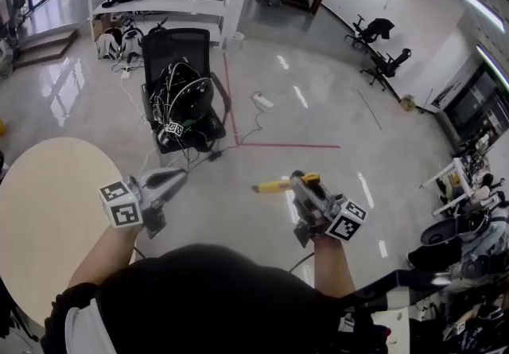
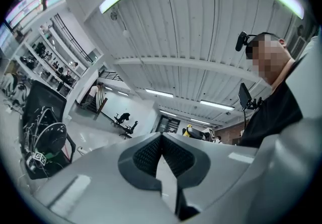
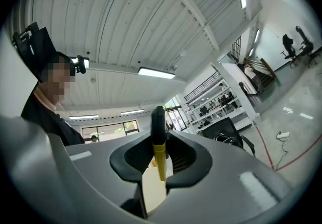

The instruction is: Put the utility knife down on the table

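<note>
Round beige table (image 1: 44,217) is seen at 8 o'clock in the head view. The rest is taken up by glossy grey floor (image 1: 334,114). A black chair (image 1: 179,48) is stood on it at 11 o'clock and two office chairs (image 1: 390,64) at 2 o'clock. A small white corded object (image 1: 262,100) is laid near centre, beside red tape lines (image 1: 286,145).

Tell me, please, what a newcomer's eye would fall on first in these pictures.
The yellow utility knife stands out, clamped in the right hand-held gripper above the shiny floor. Ahead stands a black chair heaped with cables, and a pale round table lies at the left beside the shut, empty left hand-held gripper.
</note>
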Tool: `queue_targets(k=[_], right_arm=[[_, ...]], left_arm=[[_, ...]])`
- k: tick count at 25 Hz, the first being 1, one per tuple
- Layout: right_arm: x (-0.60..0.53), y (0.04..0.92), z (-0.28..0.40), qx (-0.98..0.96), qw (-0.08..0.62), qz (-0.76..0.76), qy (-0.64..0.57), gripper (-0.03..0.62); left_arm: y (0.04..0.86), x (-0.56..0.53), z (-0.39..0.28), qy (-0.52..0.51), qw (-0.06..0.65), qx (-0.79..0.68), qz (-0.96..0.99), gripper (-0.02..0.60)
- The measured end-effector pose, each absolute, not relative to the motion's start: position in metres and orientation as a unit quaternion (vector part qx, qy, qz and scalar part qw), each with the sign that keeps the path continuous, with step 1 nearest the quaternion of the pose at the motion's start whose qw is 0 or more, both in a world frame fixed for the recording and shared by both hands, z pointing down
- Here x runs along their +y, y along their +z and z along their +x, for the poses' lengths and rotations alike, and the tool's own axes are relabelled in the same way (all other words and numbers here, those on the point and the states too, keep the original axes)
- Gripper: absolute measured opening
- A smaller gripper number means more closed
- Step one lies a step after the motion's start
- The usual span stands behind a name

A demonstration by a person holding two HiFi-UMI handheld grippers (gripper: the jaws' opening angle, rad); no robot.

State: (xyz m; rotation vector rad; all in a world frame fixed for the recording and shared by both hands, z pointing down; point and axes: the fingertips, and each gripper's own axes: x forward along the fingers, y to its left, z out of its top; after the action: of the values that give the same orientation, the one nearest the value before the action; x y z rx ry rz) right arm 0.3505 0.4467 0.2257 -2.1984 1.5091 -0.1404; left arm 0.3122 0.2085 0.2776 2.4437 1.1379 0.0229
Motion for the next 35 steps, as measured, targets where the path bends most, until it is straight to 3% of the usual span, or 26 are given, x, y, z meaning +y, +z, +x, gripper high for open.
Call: queue_targets(k=[9,19,26,35], right_arm=[[0.442,0.212,0.460,0.643,0.241,-0.725,-0.059,0.086],[0.398,0.232,0.506,0.696,0.243,-0.671,-0.085,0.086],[0.309,0.210,0.468,0.733,0.215,-0.640,-0.082,0.086],[0.143,0.175,0.374,0.795,0.151,-0.585,-0.060,0.086]], left_arm=[[0.255,0.221,0.364,-0.003,0.207,0.309,0.928,0.000],[0.270,0.198,0.362,0.002,0.210,0.220,0.953,0.000],[0.246,0.109,0.292,-0.041,0.185,0.147,0.971,0.000],[0.226,-0.034,0.136,-0.075,0.143,0.026,0.987,0.000]])
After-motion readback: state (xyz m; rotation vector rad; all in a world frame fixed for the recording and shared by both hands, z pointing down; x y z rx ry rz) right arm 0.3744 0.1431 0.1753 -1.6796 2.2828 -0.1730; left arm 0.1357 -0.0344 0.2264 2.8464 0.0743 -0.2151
